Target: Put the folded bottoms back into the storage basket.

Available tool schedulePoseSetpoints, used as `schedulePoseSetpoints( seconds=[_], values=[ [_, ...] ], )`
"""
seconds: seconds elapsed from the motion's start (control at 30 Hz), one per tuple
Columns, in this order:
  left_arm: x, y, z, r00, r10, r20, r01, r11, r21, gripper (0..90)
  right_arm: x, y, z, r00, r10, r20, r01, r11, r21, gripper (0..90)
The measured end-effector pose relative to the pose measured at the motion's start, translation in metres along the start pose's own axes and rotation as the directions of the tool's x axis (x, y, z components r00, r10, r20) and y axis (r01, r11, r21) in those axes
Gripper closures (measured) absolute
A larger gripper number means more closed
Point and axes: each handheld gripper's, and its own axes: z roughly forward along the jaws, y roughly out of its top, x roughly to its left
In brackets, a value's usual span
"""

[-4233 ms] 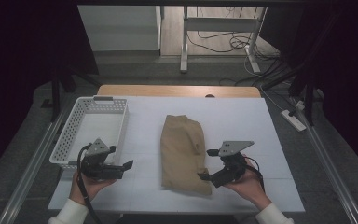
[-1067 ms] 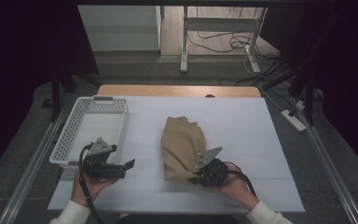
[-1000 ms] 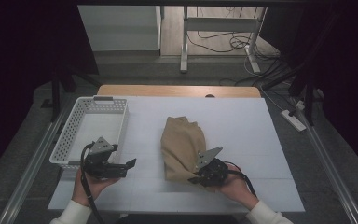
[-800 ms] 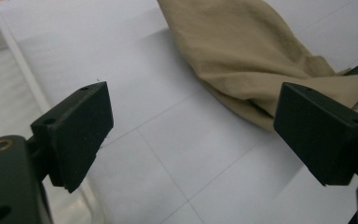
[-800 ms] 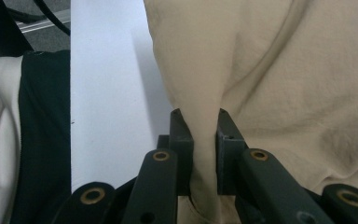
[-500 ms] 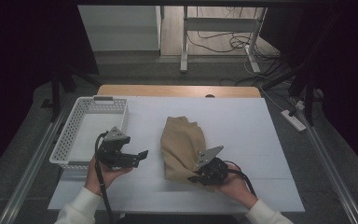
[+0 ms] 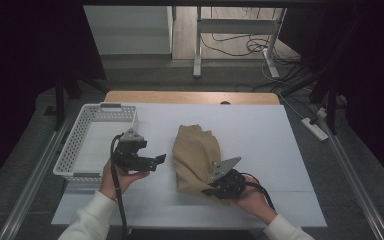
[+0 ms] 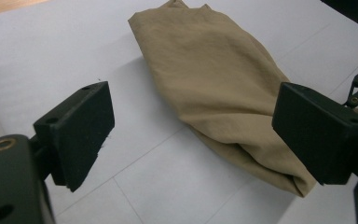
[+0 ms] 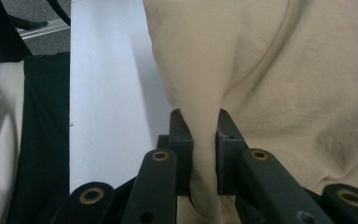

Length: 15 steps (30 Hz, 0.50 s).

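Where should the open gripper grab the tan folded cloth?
Probably the near left edge of the tan folded cloth, coming in from its left. The left gripper is open and already faces that side, where the fabric lies bunched. The right gripper is pinching the near right corner.

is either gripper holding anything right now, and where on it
The right gripper pinches a fold at the near edge of the tan cloth. The left gripper is open, holding nothing.
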Motion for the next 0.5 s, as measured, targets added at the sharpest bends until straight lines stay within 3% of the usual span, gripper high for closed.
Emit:
schedulePoseSetpoints(
  seconds=[0.5],
  values=[
    [0.0,0.025,0.016,0.9989,0.042,0.019,-0.042,0.9991,0.001,12.1,-0.001,-0.001,-0.001,1.0,0.007,0.001,-0.007,1.0,-0.012,80.3]
  ],
)
